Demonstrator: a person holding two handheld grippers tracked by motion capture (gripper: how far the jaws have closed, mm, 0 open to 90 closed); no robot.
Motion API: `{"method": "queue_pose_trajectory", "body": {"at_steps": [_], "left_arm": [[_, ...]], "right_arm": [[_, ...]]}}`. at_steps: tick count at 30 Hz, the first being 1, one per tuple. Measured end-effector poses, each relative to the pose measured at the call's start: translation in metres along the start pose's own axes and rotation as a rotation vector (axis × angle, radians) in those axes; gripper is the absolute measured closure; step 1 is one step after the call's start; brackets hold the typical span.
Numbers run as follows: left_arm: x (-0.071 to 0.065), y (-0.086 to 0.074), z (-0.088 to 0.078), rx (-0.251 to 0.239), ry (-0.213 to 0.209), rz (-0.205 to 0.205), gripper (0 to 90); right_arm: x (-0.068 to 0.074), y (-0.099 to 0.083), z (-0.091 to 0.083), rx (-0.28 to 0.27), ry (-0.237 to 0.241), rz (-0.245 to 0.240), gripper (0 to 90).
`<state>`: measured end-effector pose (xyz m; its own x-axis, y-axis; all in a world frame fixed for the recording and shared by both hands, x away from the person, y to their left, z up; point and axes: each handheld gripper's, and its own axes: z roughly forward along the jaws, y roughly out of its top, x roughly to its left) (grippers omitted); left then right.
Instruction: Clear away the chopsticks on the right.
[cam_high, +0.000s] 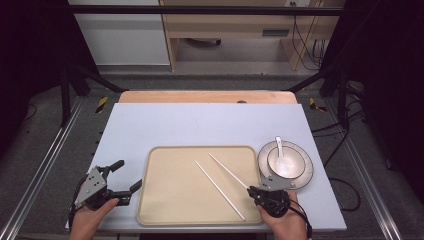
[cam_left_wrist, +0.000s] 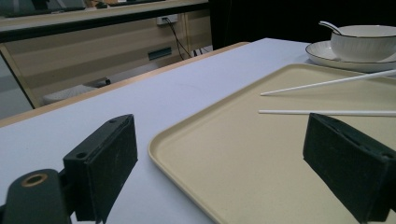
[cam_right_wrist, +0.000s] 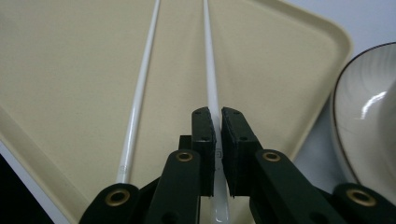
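- At about 8 o'clock on the white table (cam_high: 150, 125) we see the left gripper (cam_high: 124, 176), held in a hand (cam_high: 89, 216), with its jaws spread wide and nothing between them.
- In the left gripper view, one jaw sits over the table and the other over the near corner of the tray (cam_left_wrist: 243, 154).
- The beige tray (cam_high: 170, 200) lies at 6 o'clock, touching neither gripper's hand that we can tell.
- Two white chopsticks lie on the tray: the left chopstick (cam_high: 220, 190) flat near the centre, the right chopstick (cam_high: 227, 171) running toward 5 o'clock.
- The right gripper (cam_high: 253, 191), at 5 o'clock, has its jaws drawn narrow around the near end of the right chopstick (cam_right_wrist: 210, 70).
- At 4 o'clock, just beside the tray, a plate (cam_high: 305, 172) carries a bowl (cam_high: 295, 160) with a white spoon (cam_high: 280, 150) in it.
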<state>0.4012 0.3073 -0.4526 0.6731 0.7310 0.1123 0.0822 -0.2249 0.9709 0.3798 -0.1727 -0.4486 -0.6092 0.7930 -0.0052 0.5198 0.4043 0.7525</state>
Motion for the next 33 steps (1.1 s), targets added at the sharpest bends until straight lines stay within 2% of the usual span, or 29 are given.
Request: {"method": "queue_pose_trajectory", "body": {"at_steps": [3,4,6,15,17,18,19,22,23,24,25,26,27,28,30,31,33], "left_arm": [[-0.001,0.0,0.001,0.005,-0.006,0.006,9.6],[-0.001,0.0,0.002,0.002,-0.007,0.007,9.6],[-0.002,0.0,0.002,0.005,-0.007,0.007,9.6],[-0.003,0.001,0.002,0.004,-0.009,0.005,10.0],[-0.003,0.001,0.003,0.005,-0.013,0.005,10.1],[-0.004,0.002,0.003,0.006,-0.017,0.003,10.8],[-0.004,0.002,0.003,0.006,-0.017,0.003,11.6],[-0.006,0.002,0.005,0.021,-0.032,0.003,13.7],[-0.006,0.002,0.005,0.021,-0.032,0.003,15.1],[-0.01,0.002,0.007,0.039,-0.044,0.0,16.1],[-0.01,0.002,0.007,0.039,-0.044,0.0,16.7],[-0.013,0.002,0.01,0.06,-0.06,-0.008,17.5],[-0.013,0.002,0.01,0.06,-0.06,-0.008,18.6],[-0.014,0.003,0.01,0.071,-0.068,-0.01,19.3],[-0.018,0.005,0.013,0.1,-0.083,-0.024,20.9],[-0.018,0.005,0.013,0.1,-0.083,-0.024,22.3],[-0.021,0.009,0.016,0.12,-0.086,-0.039,23.9]], "right_arm": [[0.007,-0.003,0.006,-0.007,0.028,0.015,83.8],[0.01,-0.003,0.006,-0.007,0.029,0.034,83.8],[0.011,-0.004,0.007,-0.006,0.027,0.032,83.8],[0.023,-0.006,0.016,0.008,0.083,0.028,83.7],[0.026,-0.007,0.018,0.023,0.098,0.041,83.4],[0.026,-0.009,0.019,0.02,0.108,0.053,75.0],[0.026,-0.009,0.019,0.02,0.108,0.053,75.0],[0.023,-0.009,0.018,-0.024,0.106,0.057,64.4],[0.023,-0.009,0.018,-0.024,0.106,0.057,64.4],[0.021,-0.009,0.018,-0.044,0.103,0.057,58.4],[0.019,-0.009,0.017,-0.05,0.1,0.048,54.2],[0.018,-0.008,0.018,-0.061,0.096,0.043,50.2],[0.018,-0.008,0.018,-0.061,0.096,0.043,50.2],[0.016,-0.007,0.018,-0.077,0.094,0.037,41.5],[0.013,-0.003,0.018,-0.103,0.089,0.025,34.1],[0.013,-0.003,0.018,-0.103,0.089,0.025,34.1],[0.009,0.0,0.019,-0.128,0.09,-0.004,25.0]]}}
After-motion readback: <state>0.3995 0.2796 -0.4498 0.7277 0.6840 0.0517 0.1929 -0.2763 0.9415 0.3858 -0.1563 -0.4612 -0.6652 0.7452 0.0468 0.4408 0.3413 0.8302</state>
